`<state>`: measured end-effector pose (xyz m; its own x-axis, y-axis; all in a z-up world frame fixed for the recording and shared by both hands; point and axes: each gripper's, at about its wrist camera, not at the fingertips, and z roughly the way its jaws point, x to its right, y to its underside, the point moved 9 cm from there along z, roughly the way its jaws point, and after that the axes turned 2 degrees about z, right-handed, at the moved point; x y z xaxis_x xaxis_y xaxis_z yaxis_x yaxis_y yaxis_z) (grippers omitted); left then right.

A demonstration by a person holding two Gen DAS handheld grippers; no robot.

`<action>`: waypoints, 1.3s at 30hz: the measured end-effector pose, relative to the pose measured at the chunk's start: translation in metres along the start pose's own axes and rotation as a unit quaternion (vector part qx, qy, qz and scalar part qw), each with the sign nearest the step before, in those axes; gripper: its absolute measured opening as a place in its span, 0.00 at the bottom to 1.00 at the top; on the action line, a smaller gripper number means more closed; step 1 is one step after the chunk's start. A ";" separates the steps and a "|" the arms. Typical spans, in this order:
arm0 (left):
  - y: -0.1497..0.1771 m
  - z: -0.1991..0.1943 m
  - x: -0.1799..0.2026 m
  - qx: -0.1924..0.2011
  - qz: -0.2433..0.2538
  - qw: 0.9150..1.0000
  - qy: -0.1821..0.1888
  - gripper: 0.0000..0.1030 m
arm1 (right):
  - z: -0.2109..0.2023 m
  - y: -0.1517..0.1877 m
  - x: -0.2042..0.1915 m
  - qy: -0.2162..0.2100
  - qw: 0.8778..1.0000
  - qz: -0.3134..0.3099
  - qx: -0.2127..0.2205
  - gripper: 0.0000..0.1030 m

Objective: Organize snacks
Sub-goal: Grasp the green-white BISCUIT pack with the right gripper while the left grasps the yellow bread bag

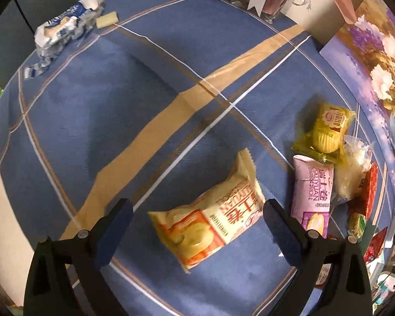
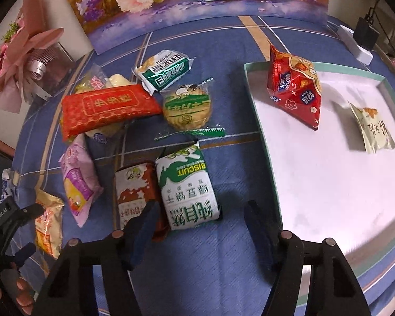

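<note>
Right under the right gripper: the right gripper [image 2: 200, 226] stands about half open over the green biscuit pack [image 2: 188, 187]. That pack sits between the fingers at its near end, but I can't see the pads pressing it, so nothing's held.
Risk there: the red-brown biscuit pack [image 2: 137, 192] lies touching the green one, and the left finger is right over it. If the jaws shut like this, I reckon it pinches both or shoves the red-brown one aside.
Left gripper: the left gripper [image 1: 197, 223] is wide open, straddling the yellow swiss roll pack [image 1: 210, 218], not touching it. The pack lies skewed across the jaws, so it could twist out when squeezed.
Just beside: the pink swiss roll pack [image 1: 313, 197] is close to its right finger and could easily get nudged.
Further out: the pile with the red flat pack [image 2: 108, 110] and round cookie pack [image 2: 188, 108] is loosely stacked, so a bump might scatter it.
Tray: the tray [image 2: 260, 121] already has the red pyramid bag [image 2: 295, 87] and a pale packet [image 2: 374, 129]. A low carry could catch its raised rim.
</note>
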<state>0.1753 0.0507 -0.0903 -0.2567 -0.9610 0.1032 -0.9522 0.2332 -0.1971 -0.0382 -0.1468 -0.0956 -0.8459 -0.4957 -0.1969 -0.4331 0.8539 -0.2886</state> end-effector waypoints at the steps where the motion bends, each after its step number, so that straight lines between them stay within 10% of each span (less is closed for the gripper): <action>1: -0.001 0.002 0.001 0.000 0.000 1.000 0.002 0.96 | 0.002 -0.002 -0.001 0.002 1.000 -0.001 0.001 0.65; 14: -0.019 0.031 0.003 -0.006 -0.001 1.000 0.008 0.92 | 0.028 -0.017 -0.014 0.040 0.999 -0.032 0.006 0.60; 23: -0.012 0.019 0.020 -0.005 0.038 0.999 0.014 0.49 | 0.034 -0.020 -0.023 0.069 0.996 -0.057 0.017 0.44; 25: -0.011 0.016 0.025 -0.004 0.046 0.999 0.014 0.27 | 0.033 -0.019 -0.022 0.067 0.996 -0.055 0.016 0.41; 39: -0.008 -0.011 0.053 -0.004 0.044 0.998 0.039 0.18 | 0.002 -0.031 0.016 0.033 0.999 -0.014 0.035 0.41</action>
<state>0.1675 -0.0002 -0.0730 -0.3511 -0.9222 0.1621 -0.9268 0.3175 -0.2007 -0.0375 -0.1815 -0.0915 -0.8540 -0.5048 -0.1257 -0.4355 0.8260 -0.3579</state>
